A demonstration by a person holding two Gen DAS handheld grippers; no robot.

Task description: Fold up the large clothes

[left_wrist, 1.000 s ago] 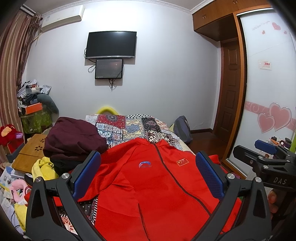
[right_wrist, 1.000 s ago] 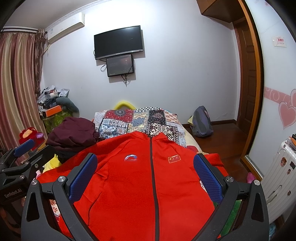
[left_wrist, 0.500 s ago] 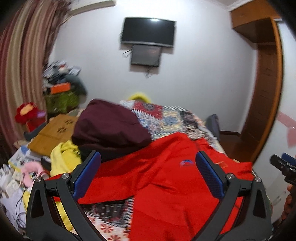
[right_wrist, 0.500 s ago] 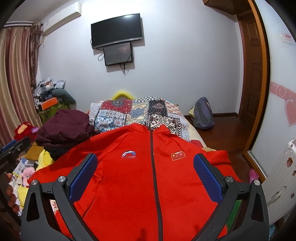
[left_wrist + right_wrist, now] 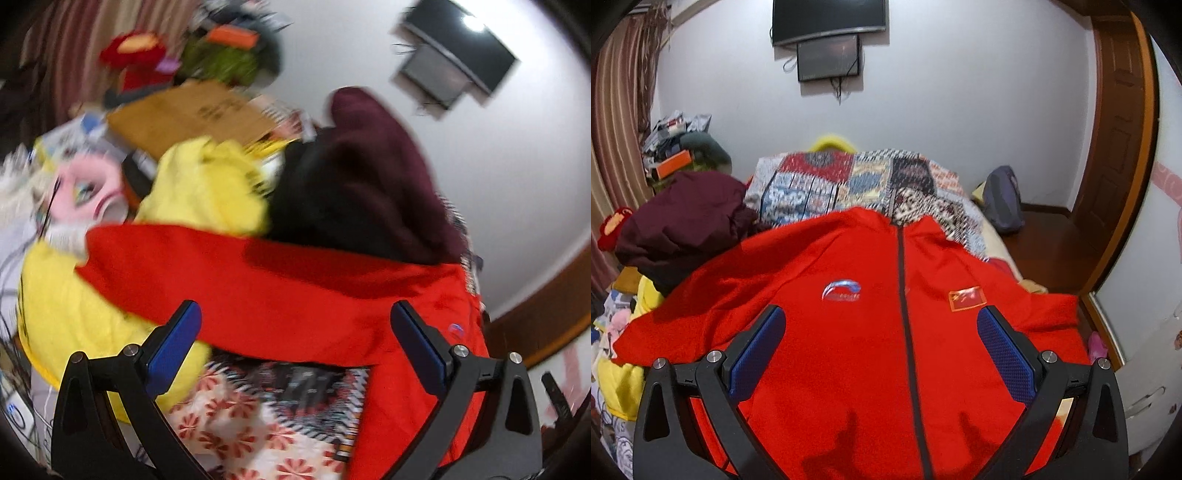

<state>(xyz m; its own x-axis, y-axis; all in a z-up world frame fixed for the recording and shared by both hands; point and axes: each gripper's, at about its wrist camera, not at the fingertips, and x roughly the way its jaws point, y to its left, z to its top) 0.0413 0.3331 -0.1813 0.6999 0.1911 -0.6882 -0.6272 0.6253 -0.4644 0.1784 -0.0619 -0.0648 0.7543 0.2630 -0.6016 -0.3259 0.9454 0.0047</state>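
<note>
A red zip-up jacket [image 5: 871, 332] lies front-up and spread flat on the patterned bed [image 5: 857, 177], collar toward the far wall. Its left sleeve [image 5: 236, 280] stretches out sideways in the blurred left wrist view. My left gripper [image 5: 295, 343] is open and empty, hovering over that sleeve. My right gripper [image 5: 881, 347] is open and empty, above the jacket's chest, the zip running between its blue pads [image 5: 1004, 354].
A dark maroon garment [image 5: 683, 225] is heaped at the bed's left, beside yellow cloth [image 5: 199, 188]. Clutter and toys [image 5: 140, 59] fill the left side. A bag [image 5: 1001, 203] stands on the floor right of the bed, near the wooden door [image 5: 1119, 147].
My left gripper has swung left and tilted down from the jacket's body to its left sleeve; the view is blurred. My right gripper has lowered closer to the jacket's chest.
</note>
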